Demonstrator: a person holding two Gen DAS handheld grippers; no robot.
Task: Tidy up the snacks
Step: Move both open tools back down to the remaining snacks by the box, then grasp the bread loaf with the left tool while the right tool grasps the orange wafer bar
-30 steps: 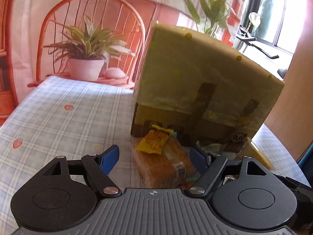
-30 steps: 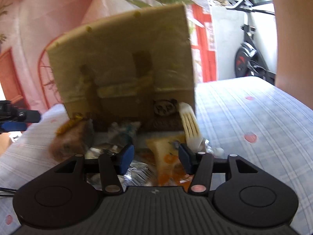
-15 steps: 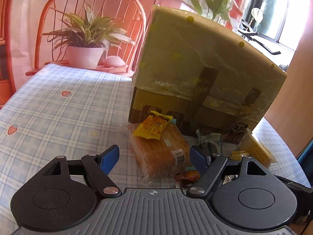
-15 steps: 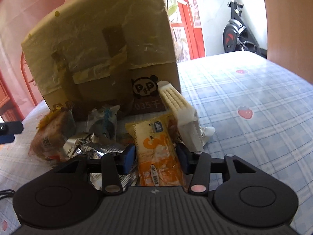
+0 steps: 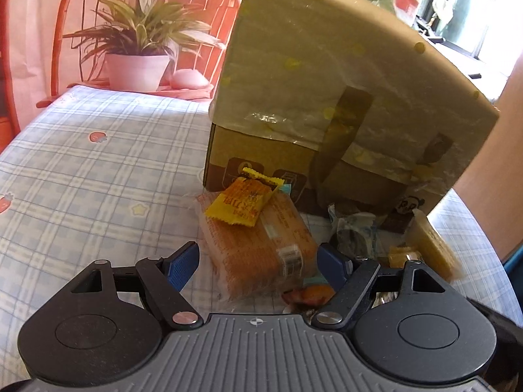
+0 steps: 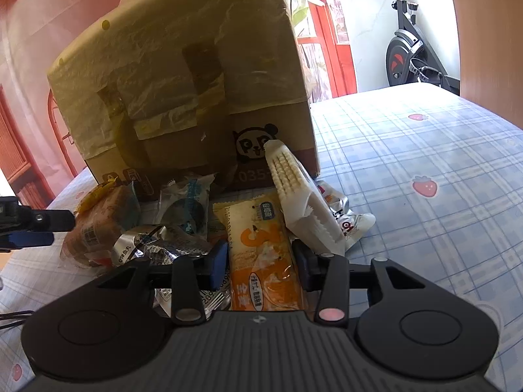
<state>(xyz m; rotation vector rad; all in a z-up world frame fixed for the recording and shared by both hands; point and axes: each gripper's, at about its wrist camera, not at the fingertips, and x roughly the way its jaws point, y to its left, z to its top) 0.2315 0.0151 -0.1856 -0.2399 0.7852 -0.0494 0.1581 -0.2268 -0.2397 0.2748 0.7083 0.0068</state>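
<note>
Orange snack bar [image 6: 261, 254] between closing right claw [image 6: 261, 261] pads, contact unclear, near end hidden.

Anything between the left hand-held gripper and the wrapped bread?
Nothing visible blocks it. The left hand-held gripper is open around the bread, with only a small yellow sachet lying on top.

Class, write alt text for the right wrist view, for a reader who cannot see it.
The right gripper, jaws just closing, straddles an orange snack packet in a snack pile on a checked tablecloth. Behind stands a plastic-wrapped cardboard box; a white corn-shaped snack leans against it.
</note>
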